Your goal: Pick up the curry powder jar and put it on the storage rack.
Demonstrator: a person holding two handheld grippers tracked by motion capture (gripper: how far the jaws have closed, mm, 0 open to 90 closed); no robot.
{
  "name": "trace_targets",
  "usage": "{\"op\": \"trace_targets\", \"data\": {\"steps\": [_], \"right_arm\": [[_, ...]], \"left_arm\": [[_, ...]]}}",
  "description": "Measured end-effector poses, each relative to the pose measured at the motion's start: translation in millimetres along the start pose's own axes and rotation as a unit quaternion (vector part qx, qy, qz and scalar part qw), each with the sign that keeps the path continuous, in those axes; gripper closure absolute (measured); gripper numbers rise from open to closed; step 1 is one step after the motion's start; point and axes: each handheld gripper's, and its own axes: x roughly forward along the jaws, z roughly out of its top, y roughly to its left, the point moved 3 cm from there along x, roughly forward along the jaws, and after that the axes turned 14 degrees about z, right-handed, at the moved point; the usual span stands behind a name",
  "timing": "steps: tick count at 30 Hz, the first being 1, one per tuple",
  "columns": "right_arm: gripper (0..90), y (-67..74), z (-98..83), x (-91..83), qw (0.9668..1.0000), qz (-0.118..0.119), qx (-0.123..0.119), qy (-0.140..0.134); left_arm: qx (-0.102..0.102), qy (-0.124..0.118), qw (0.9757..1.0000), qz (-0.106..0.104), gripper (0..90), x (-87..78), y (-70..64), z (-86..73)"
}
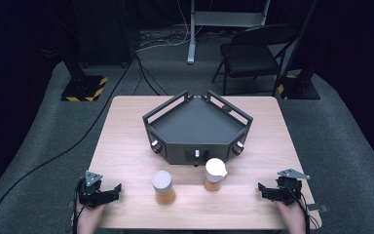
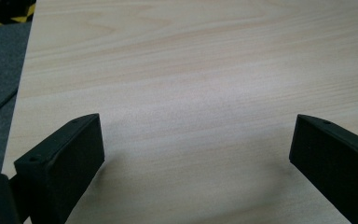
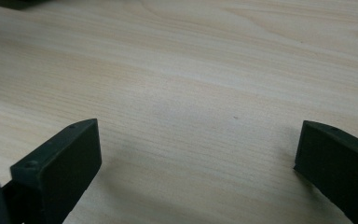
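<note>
Plainly, both jars could tip if a gripper comes in low and fast across the table.
The capped jar and spouted jar stand apart before the tray, near the front edge; left gripper and right gripper rest at the near corners, jaws wide, empty, aimed inward.

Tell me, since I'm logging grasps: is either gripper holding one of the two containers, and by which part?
Nothing is held. The left gripper and right gripper both stand open over bare table, apart from the lidded jar and the spouted cup.
</note>
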Motion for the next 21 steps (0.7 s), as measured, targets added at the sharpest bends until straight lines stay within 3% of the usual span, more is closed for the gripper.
{"op": "trace_targets", "data": {"steps": [3,21], "right_arm": [[0.0,6.1,1.1,2.7,0.9998,-0.011,-0.014,0.010],[0.0,6.4,1.0,3.2,0.9998,-0.011,-0.013,0.008]], "left_arm": [[0.004,0.006,1.0000,0.002,2.9,0.6,-0.9,1.6],[0.009,0.007,0.9999,0.001,2.0,0.2,-1.2,1.3]]}}
